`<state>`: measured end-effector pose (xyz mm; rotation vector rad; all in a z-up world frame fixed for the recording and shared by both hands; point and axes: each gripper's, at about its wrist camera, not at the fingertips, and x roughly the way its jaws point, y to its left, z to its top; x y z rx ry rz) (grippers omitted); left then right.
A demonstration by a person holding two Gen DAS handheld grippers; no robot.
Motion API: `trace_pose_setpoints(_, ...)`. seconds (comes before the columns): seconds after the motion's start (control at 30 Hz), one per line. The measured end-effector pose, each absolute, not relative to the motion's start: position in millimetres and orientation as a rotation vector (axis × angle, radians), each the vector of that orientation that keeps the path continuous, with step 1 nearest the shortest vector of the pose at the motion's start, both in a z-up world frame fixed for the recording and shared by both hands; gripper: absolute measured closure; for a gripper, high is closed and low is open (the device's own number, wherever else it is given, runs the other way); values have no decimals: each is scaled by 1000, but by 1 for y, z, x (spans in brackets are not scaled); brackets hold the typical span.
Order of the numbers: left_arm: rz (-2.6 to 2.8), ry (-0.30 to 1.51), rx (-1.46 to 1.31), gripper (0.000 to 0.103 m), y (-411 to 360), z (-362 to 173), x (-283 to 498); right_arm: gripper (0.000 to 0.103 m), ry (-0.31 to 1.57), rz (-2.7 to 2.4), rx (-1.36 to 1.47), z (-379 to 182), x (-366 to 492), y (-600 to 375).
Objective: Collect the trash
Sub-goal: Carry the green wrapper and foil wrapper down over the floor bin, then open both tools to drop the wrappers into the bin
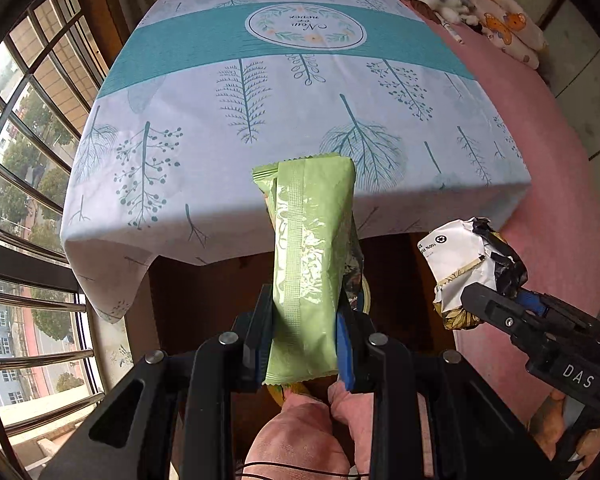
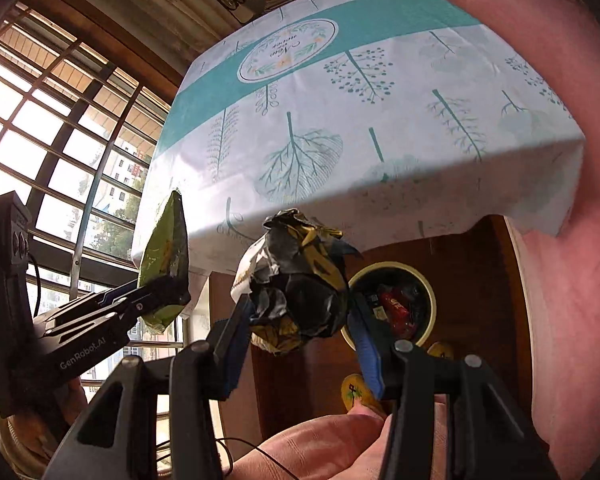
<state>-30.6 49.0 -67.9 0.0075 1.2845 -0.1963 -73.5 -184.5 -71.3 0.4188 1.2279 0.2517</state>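
My left gripper (image 1: pixel 305 340) is shut on a long green snack wrapper (image 1: pixel 310 264) that stands up between its pads, held off the near edge of the table. The same green wrapper (image 2: pixel 165 252) and left gripper (image 2: pixel 162 300) show at the left of the right wrist view. My right gripper (image 2: pixel 300 320) is shut on a crumpled black, gold and white wrapper (image 2: pixel 300 276), seen also as a crumpled wrapper (image 1: pixel 472 264) in the right gripper (image 1: pixel 480 308) at the right of the left wrist view. Below on the floor stands a round bin (image 2: pixel 428 280) with red trash inside.
A table under a white and teal leaf-print cloth (image 1: pixel 284 112) fills the far side. A pink bed cover (image 1: pixel 556 184) with soft toys (image 1: pixel 504 32) lies to the right. Barred windows (image 1: pixel 24 152) run along the left. Pink-clad legs (image 1: pixel 296 440) and slippers (image 2: pixel 356 394) are below.
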Motion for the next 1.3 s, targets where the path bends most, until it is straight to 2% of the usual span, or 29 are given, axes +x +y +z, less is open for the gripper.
trace_pose_setpoints(0.17, -205, 1315, 2, 78, 35, -103, -50, 55, 1297, 239, 390, -107, -91, -188)
trace_pose_setpoints(0.33, -194, 1366, -5, 77, 15, -159, -52, 55, 1349, 217, 396, -159, -89, -196)
trace_pose_setpoints(0.73, -171, 1450, -62, 75, -6, -300, -19, 54, 1435, 141, 401, -307, -63, -214)
trace_pose_setpoints(0.83, -173, 1454, -81, 69, -5, -323, -12, 54, 1439, 140, 399, -333, -55, -214)
trace_pose_setpoints(1.0, -167, 1452, -82, 40, -3, -347, -7, 51, 1464, 128, 401, -365, -48, -210)
trace_pose_setpoints(1.13, -161, 1455, -72, 37, 2, -357, -5, 49, 1489, 128, 403, -379, -43, -207)
trace_pose_setpoints(1.27, -144, 1465, -91, 28, 7, -361, -5, 44, 1483, 137, 400, -382, -45, -205)
trace_pose_setpoints(1.3, -138, 1465, -92, 21, 8, -361, -5, 44, 1478, 141, 398, -382, -46, -205)
